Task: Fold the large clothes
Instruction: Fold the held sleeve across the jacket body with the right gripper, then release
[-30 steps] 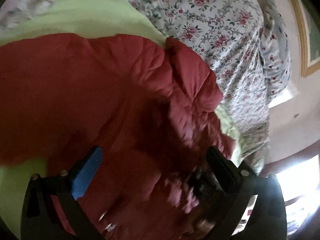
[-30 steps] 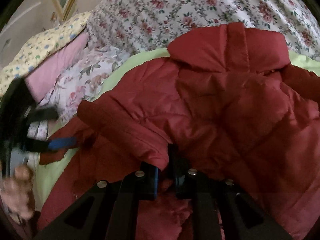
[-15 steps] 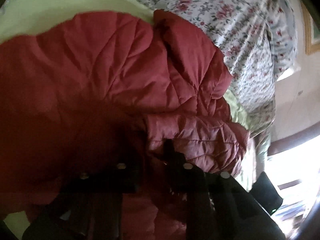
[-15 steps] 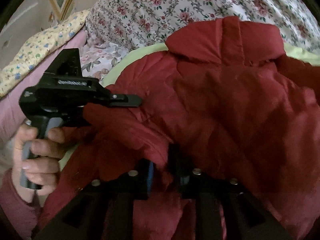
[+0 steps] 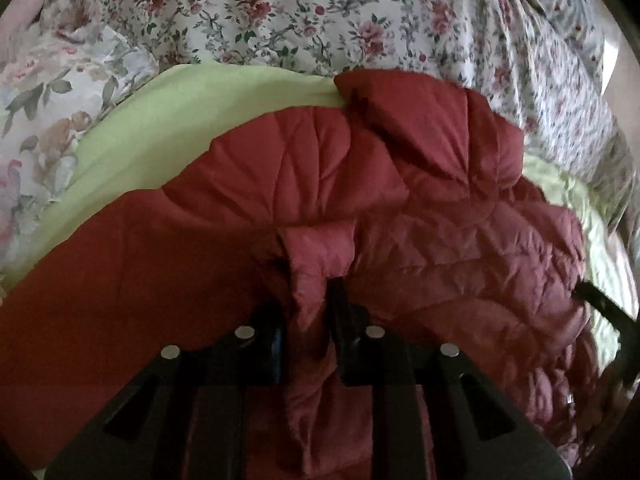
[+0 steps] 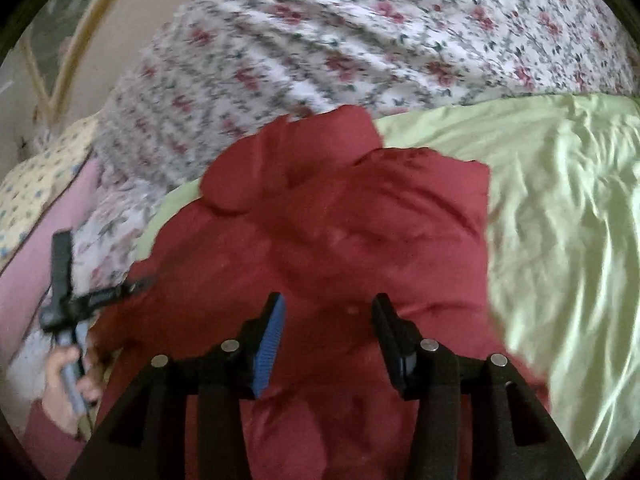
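A red quilted jacket (image 5: 320,168) lies spread on a pale green sheet (image 5: 180,120). My left gripper (image 5: 306,296) pinches a raised fold of the jacket's fabric between its pads, and its jaws are just starting to ease apart. In the right wrist view the jacket (image 6: 340,220) lies under my right gripper (image 6: 329,300). Its jaws are opening and hold nothing, with only jacket fabric beneath them. A hand (image 6: 68,376) holds the left gripper (image 6: 72,304) at the jacket's left edge.
A floral duvet (image 6: 360,40) is heaped behind the jacket. Yellow (image 6: 36,176) and pink (image 6: 32,248) pillows lie at the far left. Rumpled green sheet (image 6: 560,220) stretches out to the right of the jacket. A framed picture (image 6: 68,60) hangs on the wall.
The left gripper went from wide open to shut on a jacket fold. The right gripper let go of its fold, opened and swung right across the jacket.
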`<action>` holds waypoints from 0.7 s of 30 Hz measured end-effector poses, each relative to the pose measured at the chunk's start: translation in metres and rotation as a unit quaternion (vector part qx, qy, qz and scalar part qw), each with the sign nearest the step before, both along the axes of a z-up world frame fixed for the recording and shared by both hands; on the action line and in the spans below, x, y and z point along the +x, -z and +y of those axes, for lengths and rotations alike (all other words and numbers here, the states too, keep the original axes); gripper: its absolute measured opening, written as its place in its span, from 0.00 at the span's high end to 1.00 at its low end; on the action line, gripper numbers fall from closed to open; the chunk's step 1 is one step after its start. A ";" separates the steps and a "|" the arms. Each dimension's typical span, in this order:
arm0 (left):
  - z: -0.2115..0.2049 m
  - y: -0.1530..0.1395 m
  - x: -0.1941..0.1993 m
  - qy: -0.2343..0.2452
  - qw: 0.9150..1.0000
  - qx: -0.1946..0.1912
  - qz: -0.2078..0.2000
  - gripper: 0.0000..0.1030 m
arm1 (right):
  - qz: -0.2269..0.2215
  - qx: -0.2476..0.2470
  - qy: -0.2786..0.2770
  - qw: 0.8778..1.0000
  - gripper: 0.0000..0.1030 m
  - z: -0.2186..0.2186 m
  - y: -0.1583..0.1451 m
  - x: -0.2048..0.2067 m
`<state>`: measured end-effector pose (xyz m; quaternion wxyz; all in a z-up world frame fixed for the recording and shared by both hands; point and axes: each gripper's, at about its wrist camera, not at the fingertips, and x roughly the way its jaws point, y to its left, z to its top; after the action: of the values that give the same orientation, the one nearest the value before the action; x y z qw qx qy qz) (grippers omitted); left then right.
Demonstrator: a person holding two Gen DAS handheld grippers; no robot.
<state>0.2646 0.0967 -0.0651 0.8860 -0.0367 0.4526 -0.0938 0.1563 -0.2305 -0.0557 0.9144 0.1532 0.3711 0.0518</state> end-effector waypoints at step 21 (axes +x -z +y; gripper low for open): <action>-0.012 0.015 -0.018 -0.021 0.998 -0.043 0.040 0.61 | 0.063 -0.065 0.002 0.996 0.46 0.026 0.032 0.022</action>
<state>0.2461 0.0844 -0.0798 0.8663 -0.0881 0.4827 -0.0935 0.1782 -0.2046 -0.0881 0.8973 0.0972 0.4302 0.0160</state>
